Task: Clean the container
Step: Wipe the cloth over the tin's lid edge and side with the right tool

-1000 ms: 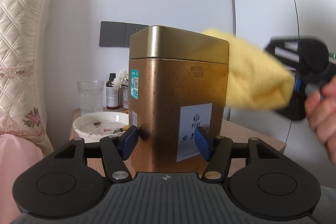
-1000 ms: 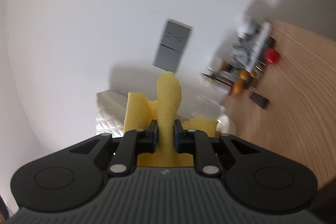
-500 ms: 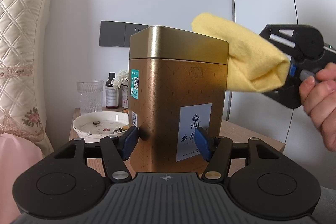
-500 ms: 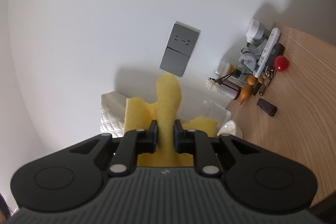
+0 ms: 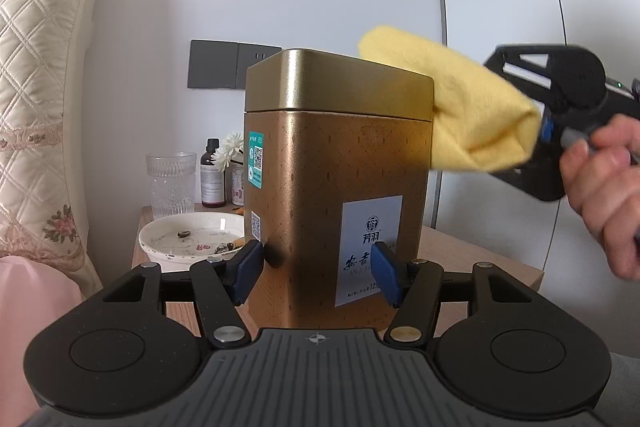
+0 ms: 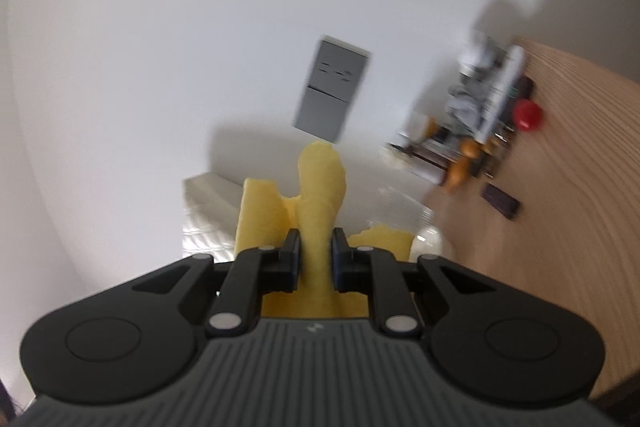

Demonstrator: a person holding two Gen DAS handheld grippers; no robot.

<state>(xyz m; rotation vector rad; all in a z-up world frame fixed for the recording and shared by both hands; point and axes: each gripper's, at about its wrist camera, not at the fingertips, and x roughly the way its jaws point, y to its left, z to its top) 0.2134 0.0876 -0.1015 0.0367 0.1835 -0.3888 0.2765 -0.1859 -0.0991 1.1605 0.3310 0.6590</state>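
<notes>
A tall gold tea tin (image 5: pixel 340 163) with a lighter gold lid stands upright, held low down between the blue pads of my left gripper (image 5: pixel 318 269), which is shut on it. My right gripper (image 6: pixel 314 253) is shut on a folded yellow cloth (image 6: pixel 320 187). In the left wrist view the cloth (image 5: pixel 468 111) lies against the tin's upper right edge and lid, with the right gripper (image 5: pixel 552 123) and a hand at the right. The tin is hidden in the right wrist view.
A wooden bedside table (image 5: pixel 480 259) holds a white dish (image 5: pixel 192 239) with scraps, a clear glass (image 5: pixel 170 183), a dark bottle (image 5: pixel 212 175) and small items. A quilted headboard (image 5: pixel 40 67) stands at left. A grey wall switch (image 5: pixel 224 65) is behind the tin.
The right gripper has moved the yellow cloth back and forth over the tin's top right edge, up onto the lid. The tin and left gripper stayed still.
</notes>
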